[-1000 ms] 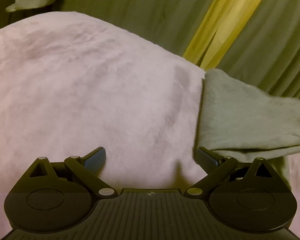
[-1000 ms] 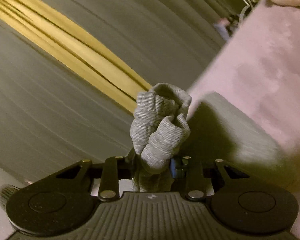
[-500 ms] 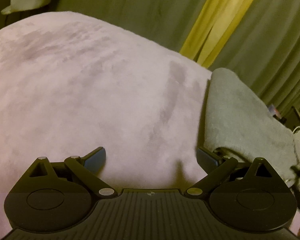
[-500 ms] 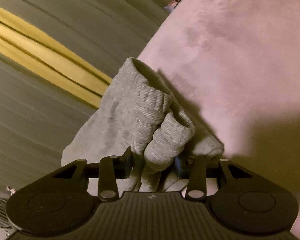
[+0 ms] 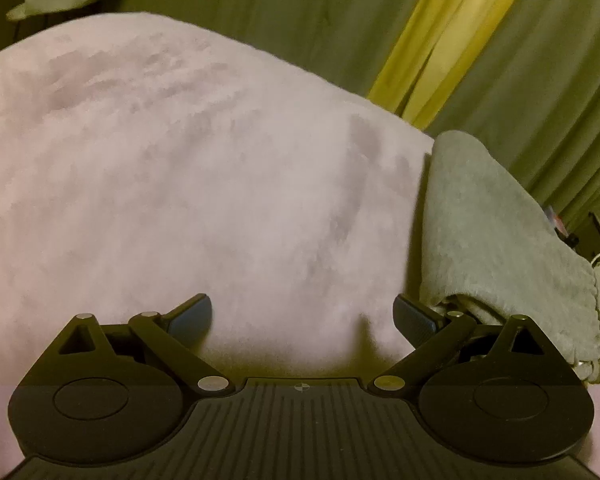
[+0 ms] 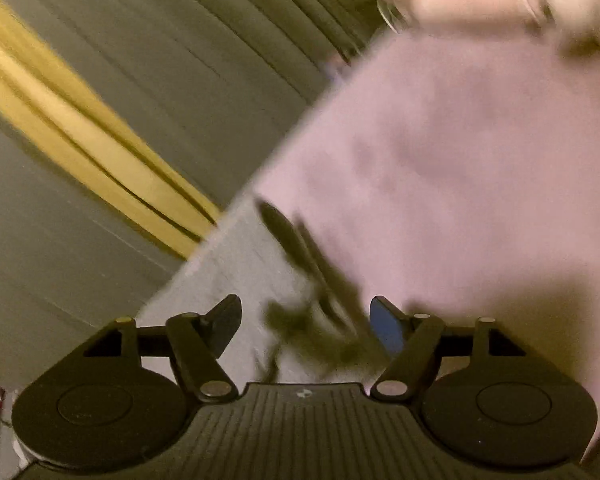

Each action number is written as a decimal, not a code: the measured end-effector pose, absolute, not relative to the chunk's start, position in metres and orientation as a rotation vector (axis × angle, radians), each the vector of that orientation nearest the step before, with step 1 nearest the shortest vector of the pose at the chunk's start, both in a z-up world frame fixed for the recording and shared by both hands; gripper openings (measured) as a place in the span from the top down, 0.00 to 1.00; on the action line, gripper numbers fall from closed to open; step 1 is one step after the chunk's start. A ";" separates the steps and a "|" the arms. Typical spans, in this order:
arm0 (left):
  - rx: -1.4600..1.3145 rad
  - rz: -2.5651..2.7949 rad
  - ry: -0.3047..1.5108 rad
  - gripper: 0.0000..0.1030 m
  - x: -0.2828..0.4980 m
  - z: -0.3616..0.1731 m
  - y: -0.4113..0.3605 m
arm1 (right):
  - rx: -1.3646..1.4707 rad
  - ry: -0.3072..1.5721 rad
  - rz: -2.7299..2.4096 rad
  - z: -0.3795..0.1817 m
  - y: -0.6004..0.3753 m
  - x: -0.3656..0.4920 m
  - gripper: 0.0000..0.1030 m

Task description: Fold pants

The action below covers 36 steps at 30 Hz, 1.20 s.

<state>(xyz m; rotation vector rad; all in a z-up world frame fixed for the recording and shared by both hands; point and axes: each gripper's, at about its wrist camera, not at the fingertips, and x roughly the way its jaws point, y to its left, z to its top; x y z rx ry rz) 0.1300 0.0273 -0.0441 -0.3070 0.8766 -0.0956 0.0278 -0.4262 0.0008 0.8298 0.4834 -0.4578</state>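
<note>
Left gripper (image 5: 302, 316): gaping wide, holding nothing. Right gripper (image 6: 306, 322): also gaping, empty. Grey pants (image 5: 484, 224): lying folded at frame right on pink blanket (image 5: 180, 184).

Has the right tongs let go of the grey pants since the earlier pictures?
Yes. The right tongs now stand open and empty; the grey pants lie flat on the pink blanket near the yellow curtain.

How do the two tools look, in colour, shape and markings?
Both look alike. The left tool has a black ribbed body, two round black discs, angled black link arms with silver rivets, a small round mark at the centre, and dark blue-grey pads. The right tool is the same; one pad looks bright blue. No cables or sleeves show.
</note>
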 end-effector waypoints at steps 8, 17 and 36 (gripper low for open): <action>-0.263 -0.095 0.925 0.03 0.133 -0.050 0.021 | 0.472 0.624 -0.246 -0.043 -0.382 0.063 0.78; -0.059 -0.195 0.968 0.03 0.114 -0.042 -0.023 | 0.155 0.734 -0.241 -0.005 -0.330 0.033 0.14; 0.129 -0.268 0.949 0.02 0.043 0.026 -0.087 | 0.177 0.836 -0.354 0.030 -0.301 -0.023 0.04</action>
